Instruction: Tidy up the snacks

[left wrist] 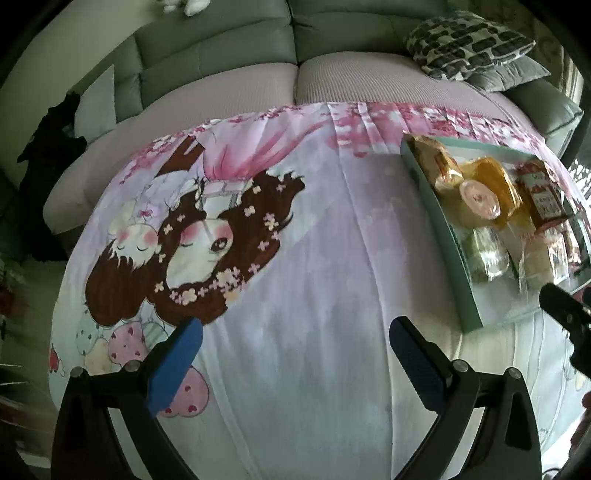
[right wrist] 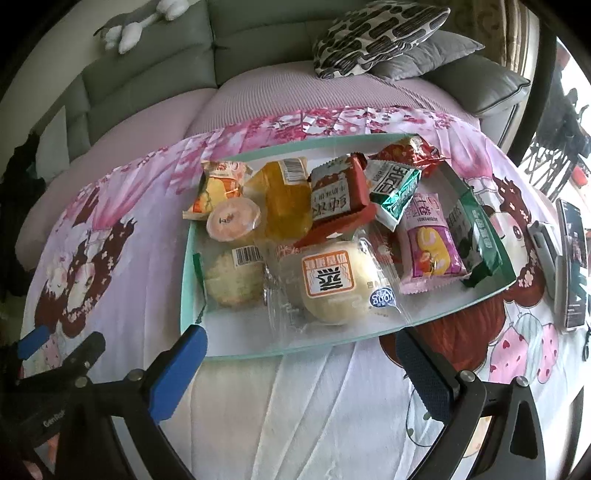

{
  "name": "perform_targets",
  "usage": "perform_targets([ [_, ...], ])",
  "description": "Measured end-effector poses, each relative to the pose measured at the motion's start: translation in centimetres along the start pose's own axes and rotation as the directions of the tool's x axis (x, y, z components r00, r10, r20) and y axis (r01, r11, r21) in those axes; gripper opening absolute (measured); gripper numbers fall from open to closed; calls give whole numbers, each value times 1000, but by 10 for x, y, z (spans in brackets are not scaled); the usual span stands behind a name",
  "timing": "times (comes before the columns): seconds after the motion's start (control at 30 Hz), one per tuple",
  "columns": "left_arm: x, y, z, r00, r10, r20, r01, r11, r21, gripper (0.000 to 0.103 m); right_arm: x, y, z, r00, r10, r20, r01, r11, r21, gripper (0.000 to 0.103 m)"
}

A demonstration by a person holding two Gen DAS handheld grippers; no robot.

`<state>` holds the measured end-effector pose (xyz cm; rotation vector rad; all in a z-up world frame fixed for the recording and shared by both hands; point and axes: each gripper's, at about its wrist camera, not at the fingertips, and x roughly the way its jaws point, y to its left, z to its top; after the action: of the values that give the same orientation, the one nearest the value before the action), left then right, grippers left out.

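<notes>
A shallow teal-rimmed tray (right wrist: 186, 280) sits on a cartoon-print cloth and holds several wrapped snacks. Among them are a round bun in clear wrap (right wrist: 332, 284), an orange jelly pack (right wrist: 286, 201), a sealed round cup (right wrist: 233, 218), a red-brown bar (right wrist: 338, 192) and a pink packet (right wrist: 430, 243). My right gripper (right wrist: 295, 350) is open and empty, its blue pads just before the tray's near edge. My left gripper (left wrist: 295, 341) is open and empty over bare cloth, left of the tray (left wrist: 452, 254). The right gripper's tip (left wrist: 565, 310) shows in the left wrist view.
A grey-green sofa (right wrist: 147, 62) with pink seat covers stands behind the table, with a patterned cushion (right wrist: 376, 33) and a grey one on it. A phone (right wrist: 572, 266) and a small grey device (right wrist: 543, 243) lie on the cloth right of the tray.
</notes>
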<state>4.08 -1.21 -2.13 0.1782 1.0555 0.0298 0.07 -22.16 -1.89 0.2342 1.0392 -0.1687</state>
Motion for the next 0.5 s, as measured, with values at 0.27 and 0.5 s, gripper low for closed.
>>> perform_targets([
  [0.27, 1, 3, 3, 1000, -3, 3, 3, 1000, -11, 101, 4, 2, 0, 1000, 2, -11, -2, 1000, -15, 103],
  [0.5, 7, 3, 4, 1000, -15, -12, 15, 1000, -11, 101, 11, 3, 1, 1000, 1, -27, -2, 1000, -18, 103],
])
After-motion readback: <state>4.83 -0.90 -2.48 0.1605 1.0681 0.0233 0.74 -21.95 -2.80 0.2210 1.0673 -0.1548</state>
